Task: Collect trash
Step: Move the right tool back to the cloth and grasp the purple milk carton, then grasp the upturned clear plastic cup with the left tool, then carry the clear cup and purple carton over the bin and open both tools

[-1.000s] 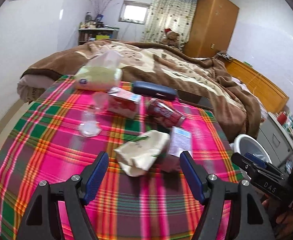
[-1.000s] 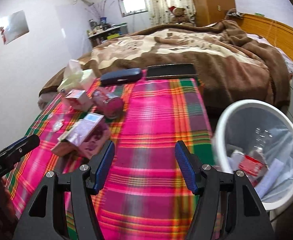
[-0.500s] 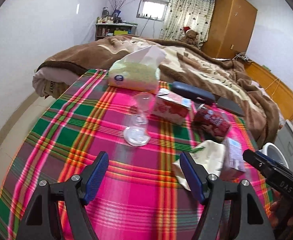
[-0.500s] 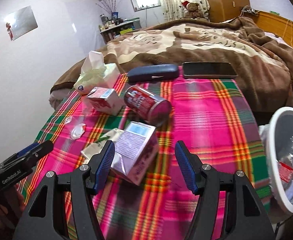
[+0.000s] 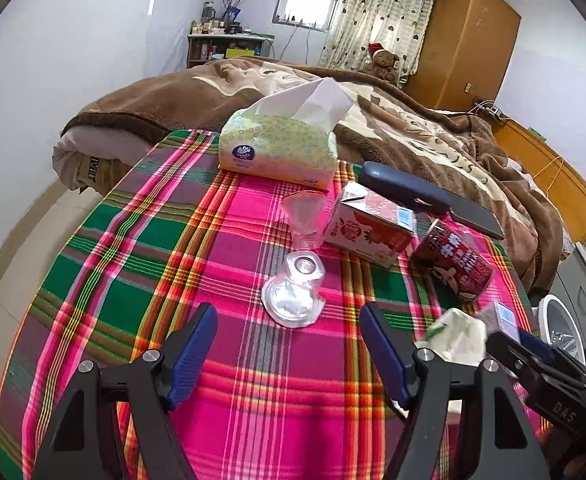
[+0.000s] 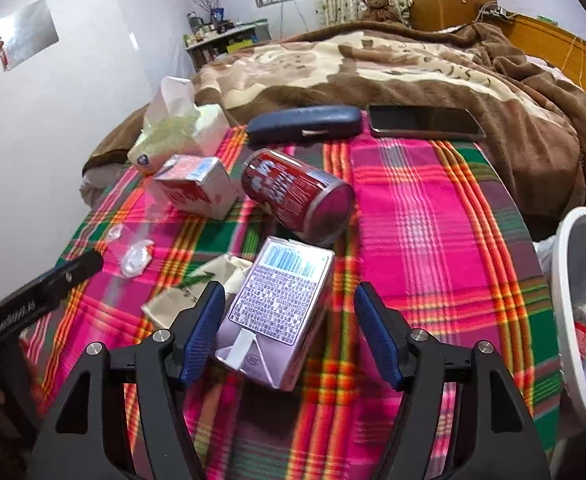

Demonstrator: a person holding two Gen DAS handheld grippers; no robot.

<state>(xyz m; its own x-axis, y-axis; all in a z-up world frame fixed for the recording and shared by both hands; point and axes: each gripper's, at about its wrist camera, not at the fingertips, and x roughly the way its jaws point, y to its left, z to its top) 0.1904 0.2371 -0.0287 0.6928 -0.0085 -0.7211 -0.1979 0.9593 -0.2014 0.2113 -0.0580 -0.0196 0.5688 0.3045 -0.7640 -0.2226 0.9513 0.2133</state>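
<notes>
In the left wrist view my left gripper (image 5: 288, 334) stands open just short of a crushed clear plastic cup (image 5: 295, 298) on the plaid tablecloth (image 5: 125, 280). Nothing lies between its fingers. Behind the cup are a second clear cup (image 5: 305, 216), a red-and-white carton (image 5: 369, 230) and a red can (image 5: 455, 262) lying on its side. In the right wrist view my right gripper (image 6: 290, 308) straddles a purple carton (image 6: 289, 276). Its jaws are opening, and a gap shows on the carton's right side. Crumpled paper (image 6: 213, 276) lies to the carton's left.
A white bin (image 6: 560, 280) lined with a bag and holding trash stands off the table's right edge. A tissue pack (image 5: 279, 146), a dark glasses case (image 6: 305, 124) and a phone (image 6: 425, 122) lie at the table's far side. Behind them is a bed with a brown blanket.
My left gripper swung left from the crumpled paper to the crushed clear cup. My right gripper came away from the bin onto the purple carton, and its jaws spread slightly.
</notes>
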